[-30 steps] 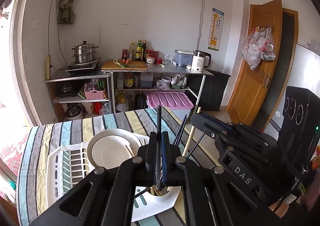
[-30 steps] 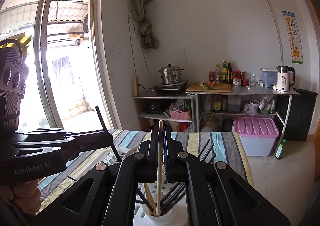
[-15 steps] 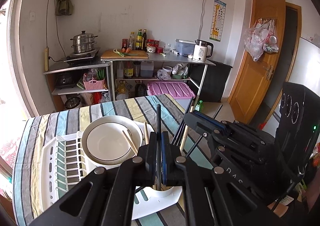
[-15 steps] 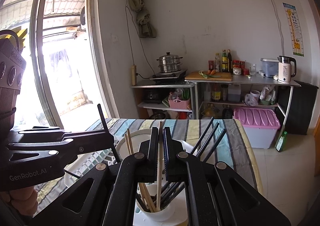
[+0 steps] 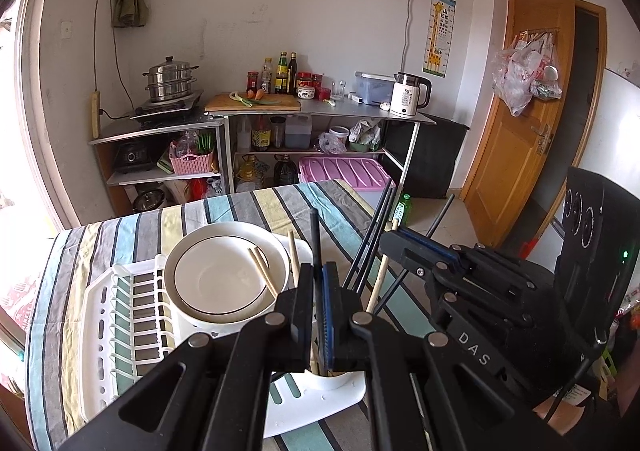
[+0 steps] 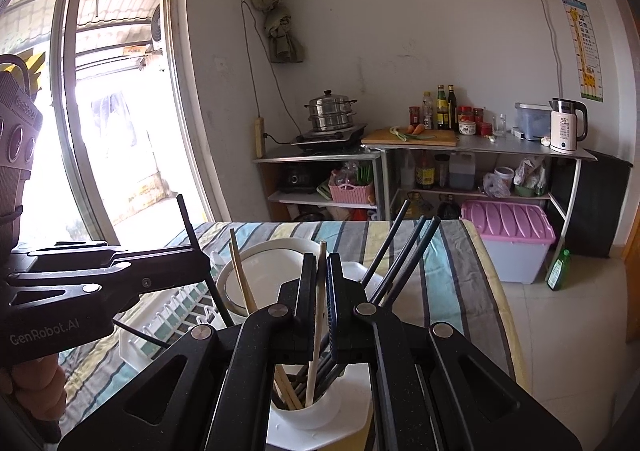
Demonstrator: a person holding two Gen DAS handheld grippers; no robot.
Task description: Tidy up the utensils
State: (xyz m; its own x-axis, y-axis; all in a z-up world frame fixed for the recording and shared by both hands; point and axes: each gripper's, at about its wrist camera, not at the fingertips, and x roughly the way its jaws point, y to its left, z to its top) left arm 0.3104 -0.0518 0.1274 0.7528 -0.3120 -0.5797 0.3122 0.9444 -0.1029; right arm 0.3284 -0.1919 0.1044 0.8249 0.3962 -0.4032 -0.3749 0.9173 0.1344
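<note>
My left gripper (image 5: 318, 271) is shut on a black chopstick (image 5: 315, 235) that stands upright above the white utensil cup (image 5: 334, 378). My right gripper (image 6: 320, 263) is shut on a pale wooden chopstick (image 6: 319, 315) whose lower end sits inside the cup (image 6: 320, 413). Black chopsticks (image 6: 404, 251) lean right out of the cup and wooden ones (image 6: 240, 271) lean left. In the right wrist view the left gripper (image 6: 198, 263) is close on the left, its black chopstick (image 6: 192, 229) slanting down behind my right fingers. The right gripper (image 5: 394, 245) shows beside the left.
The cup hangs on the near corner of a white dish rack (image 5: 120, 331) holding a white bowl (image 5: 218, 279), on a striped tablecloth (image 5: 256, 207). Beyond the table are metal shelves (image 5: 320, 115) with a steamer pot, bottles and kettle, a pink-lidded bin (image 5: 344, 169), and a wooden door (image 5: 520, 123).
Both grippers have sunk toward the cup with their chopsticks still held. The wooden chopstick's end now sits deeper in the cup, and more of the rack and bowl shows.
</note>
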